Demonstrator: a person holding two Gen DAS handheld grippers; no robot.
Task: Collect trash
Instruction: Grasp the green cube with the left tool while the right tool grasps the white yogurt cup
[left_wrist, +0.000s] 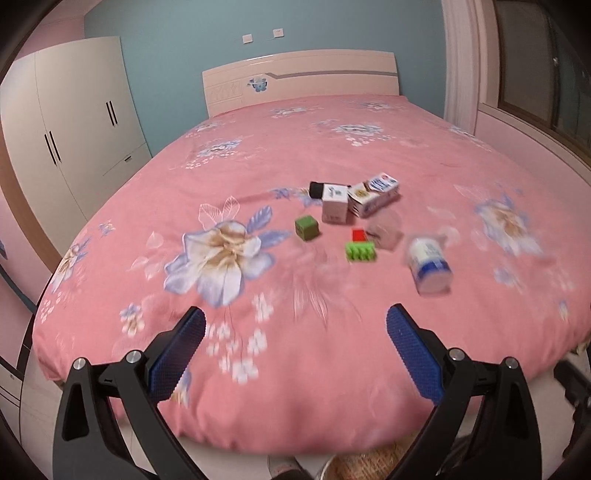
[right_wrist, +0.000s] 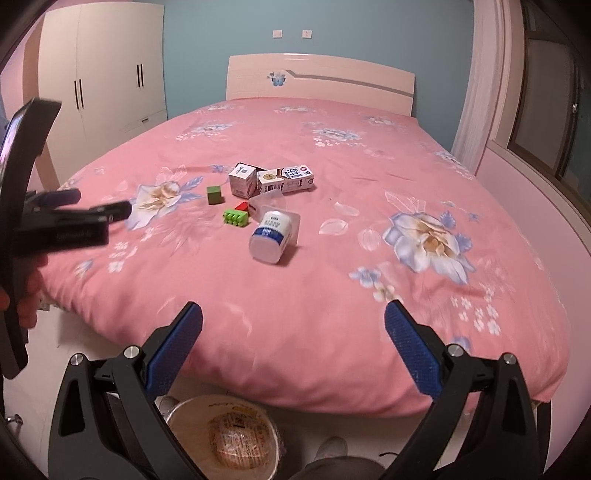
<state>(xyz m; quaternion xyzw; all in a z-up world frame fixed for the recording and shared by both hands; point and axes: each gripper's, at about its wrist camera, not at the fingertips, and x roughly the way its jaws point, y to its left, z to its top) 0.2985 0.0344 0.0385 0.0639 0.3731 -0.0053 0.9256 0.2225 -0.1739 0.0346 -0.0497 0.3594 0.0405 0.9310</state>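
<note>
On the floral quilt (right_wrist: 332, 295) a plastic yoghurt cup (right_wrist: 273, 236) lies tipped; both hand-held grippers (left_wrist: 295, 332) (right_wrist: 293, 325) gape wide, empty.

Two cartons: a milk carton (right_wrist: 286, 178) and a small white box (right_wrist: 242, 180). One yogurt cup (right_wrist: 272, 236), one green cube (right_wrist: 215, 195), one green comb-like piece (right_wrist: 236, 217)

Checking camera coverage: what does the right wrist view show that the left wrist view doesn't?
Right wrist only: the left gripper from the side at the left edge, the hand holding it, and the open bin on the floor showing the trash inside it.

Left wrist only: the black cap behind the small white box; the bin shows just a sliver.

Both: pink bedspread, yogurt cup, milk carton, green cube, green brick, headboard, wardrobe. Each view's own fingers are open and empty.
</note>
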